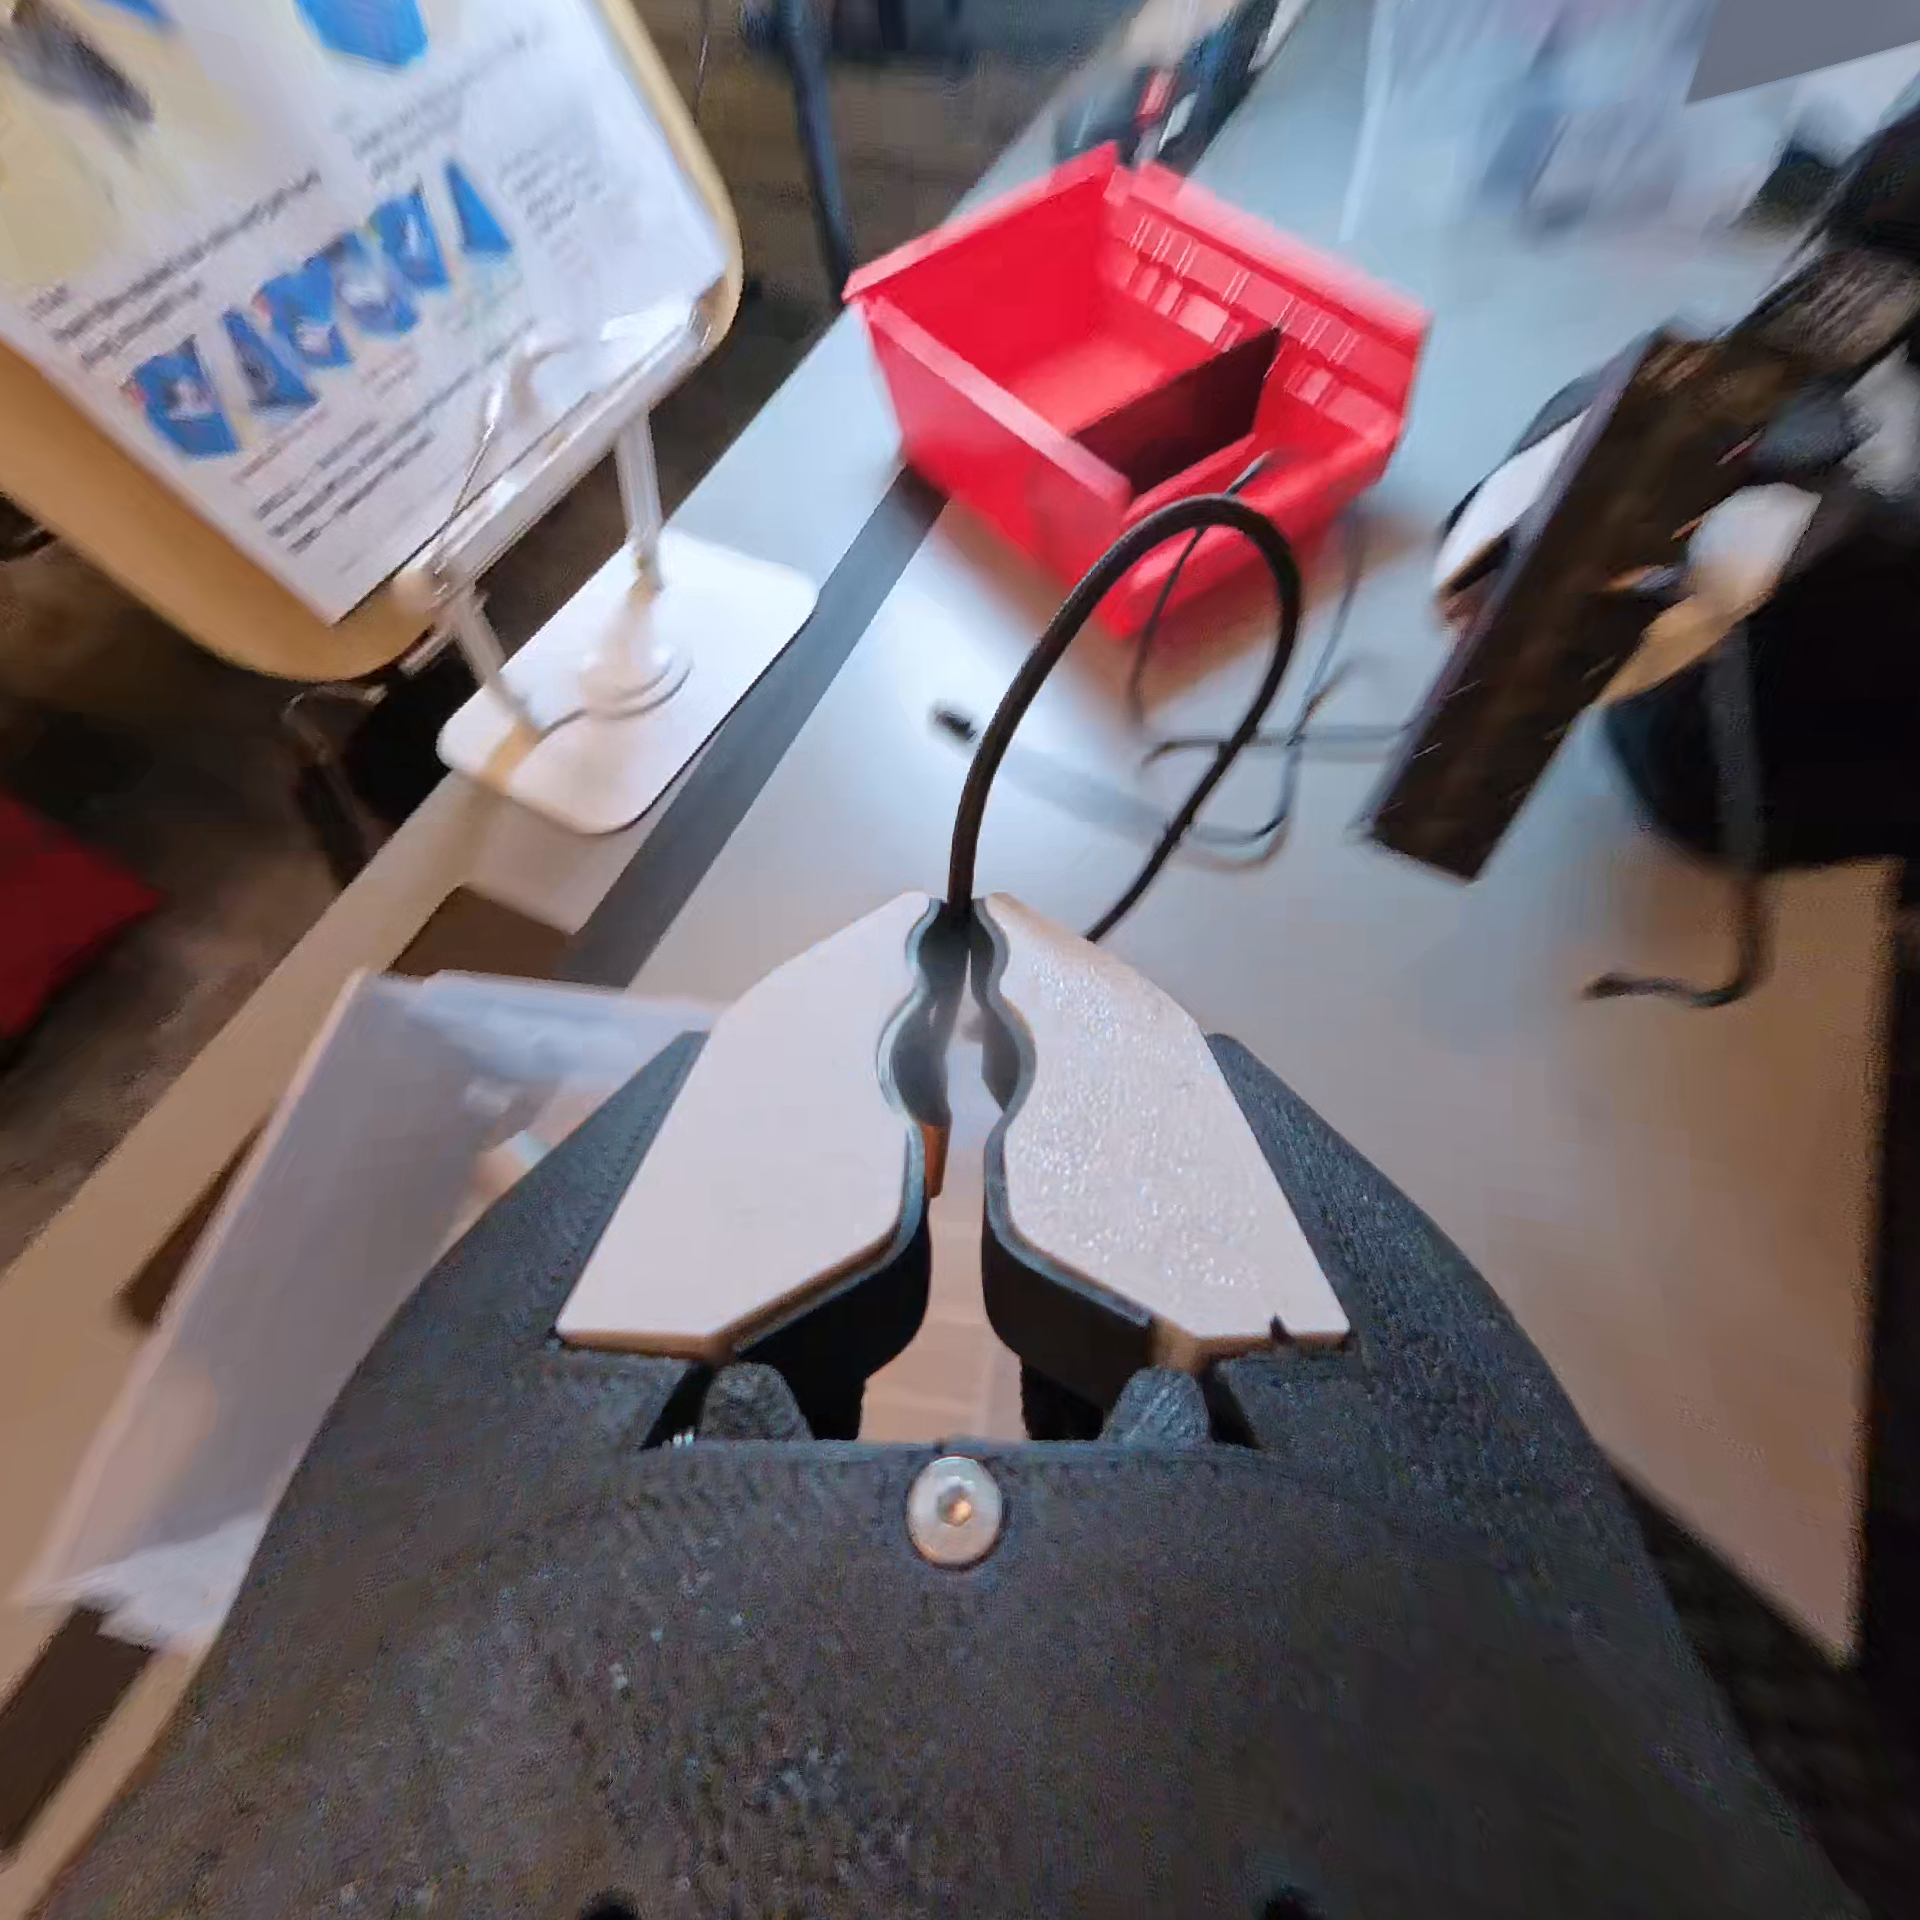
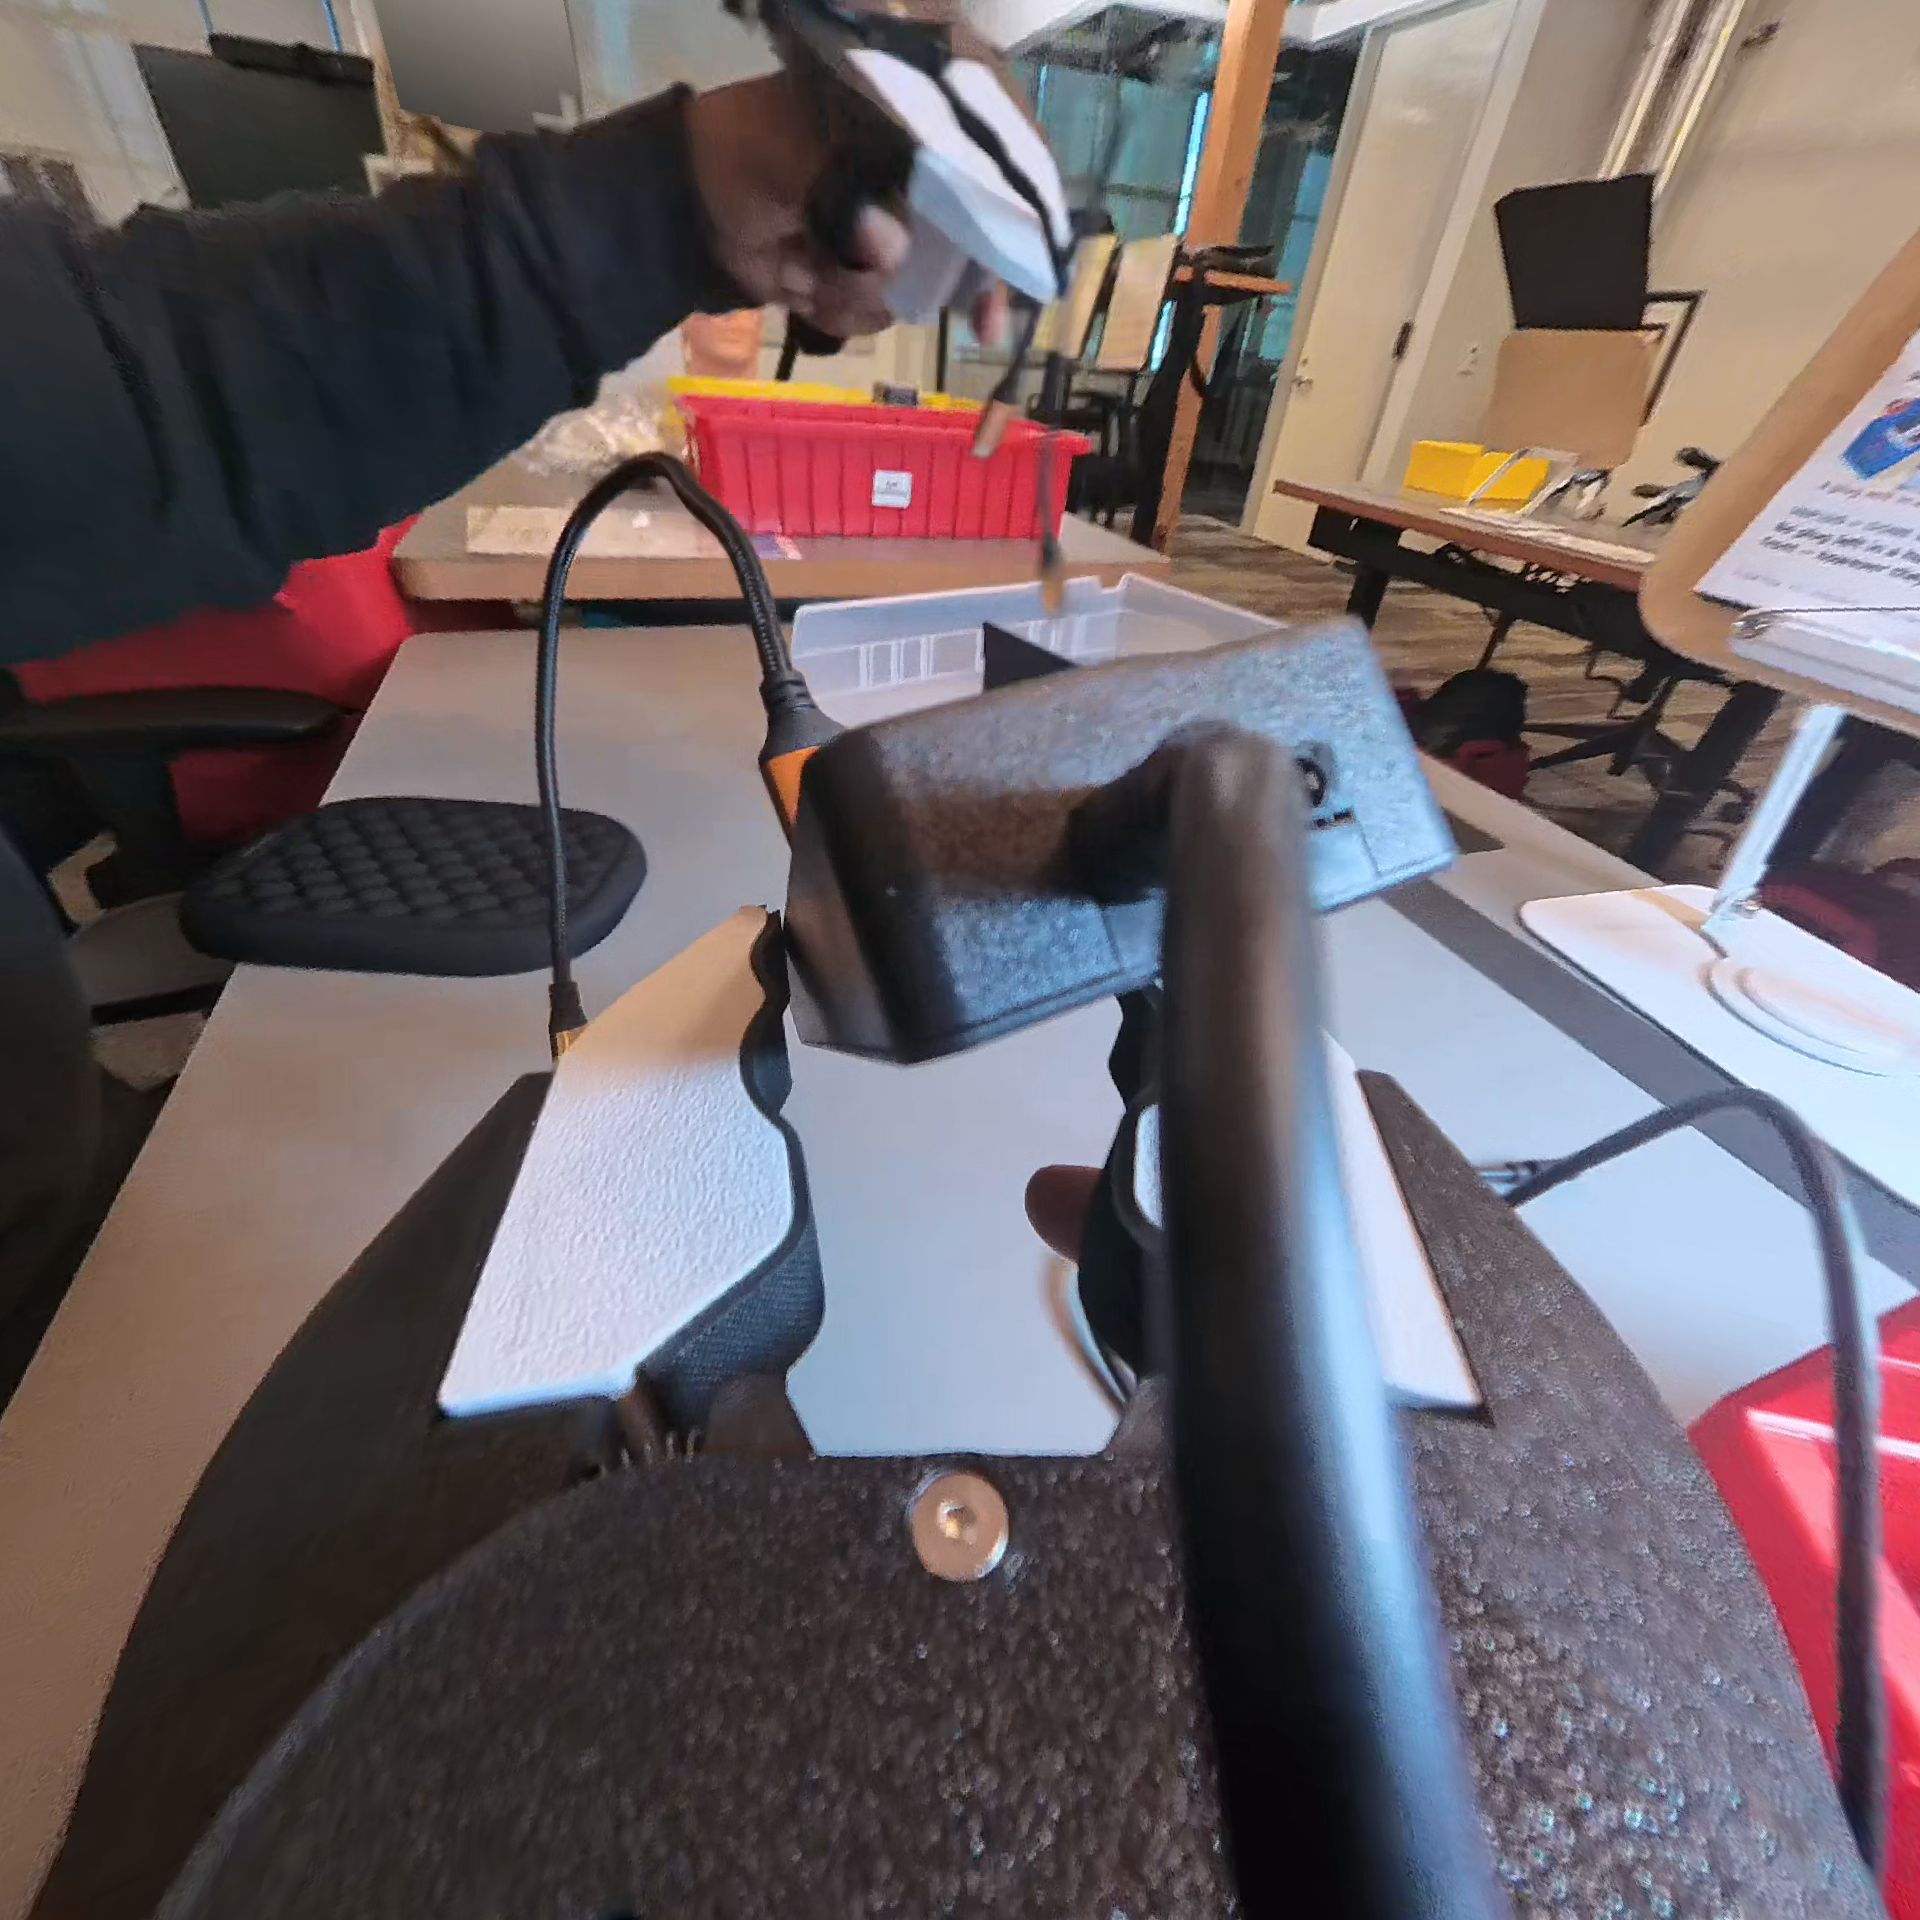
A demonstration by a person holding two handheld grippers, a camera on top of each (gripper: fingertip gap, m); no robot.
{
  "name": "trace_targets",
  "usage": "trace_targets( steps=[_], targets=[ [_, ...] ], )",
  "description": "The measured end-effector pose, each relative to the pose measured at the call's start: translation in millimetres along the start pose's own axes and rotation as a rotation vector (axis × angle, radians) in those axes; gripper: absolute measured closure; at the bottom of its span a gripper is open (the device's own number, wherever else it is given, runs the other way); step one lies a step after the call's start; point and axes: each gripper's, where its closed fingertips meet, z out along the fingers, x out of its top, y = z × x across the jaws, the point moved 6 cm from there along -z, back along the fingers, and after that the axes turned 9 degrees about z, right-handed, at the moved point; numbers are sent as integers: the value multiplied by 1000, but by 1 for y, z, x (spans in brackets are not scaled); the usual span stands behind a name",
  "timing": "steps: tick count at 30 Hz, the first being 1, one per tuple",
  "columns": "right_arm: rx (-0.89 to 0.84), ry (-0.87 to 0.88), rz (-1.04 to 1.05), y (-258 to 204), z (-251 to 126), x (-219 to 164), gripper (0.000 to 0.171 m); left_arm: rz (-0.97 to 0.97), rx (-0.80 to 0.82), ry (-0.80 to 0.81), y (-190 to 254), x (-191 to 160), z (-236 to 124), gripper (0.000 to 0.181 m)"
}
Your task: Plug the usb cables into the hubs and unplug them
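Note:
My left gripper (image 1: pixel 961 920) is shut on a thin black USB cable (image 1: pixel 1143 520) that loops up out of its fingertips; a copper-coloured plug end shows between the pads. In the right wrist view this gripper (image 2: pixel 1049 275) is raised high, with the cable's plug (image 2: pixel 987 431) dangling below it. My right gripper (image 2: pixel 1039 987) is shut on a black USB hub (image 2: pixel 1091 790), held tilted above the table. An orange-and-black plug (image 2: pixel 784 769) sits in the hub's left end. The hub's thick black lead (image 2: pixel 1268 1143) runs back toward the camera. The hub (image 1: pixel 1538 623) appears blurred at right.
A red bin (image 1: pixel 1039 343) with a black divider stands on the grey table (image 1: pixel 1351 1143), with loose black cables beside it. A clear bin (image 2: pixel 914 644) lies beyond the hub. A sign on a white stand (image 1: pixel 623 675) is at the table's edge. A chair armrest (image 2: pixel 416 883) is nearby.

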Motion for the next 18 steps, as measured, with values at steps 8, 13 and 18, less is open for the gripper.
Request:
trace_targets(
  steps=[8,13,18],
  targets=[
    [-65,149,78,18,-26,17,110,-360,-226,-19,107,-78,84,177],
    [-99,164,106,27,-29,15,111,-283,-180,-245,128,-123,110,169],
    [-127,157,111,32,-29,13,110,-43,-249,-244,137,-100,105,164]
  ],
)
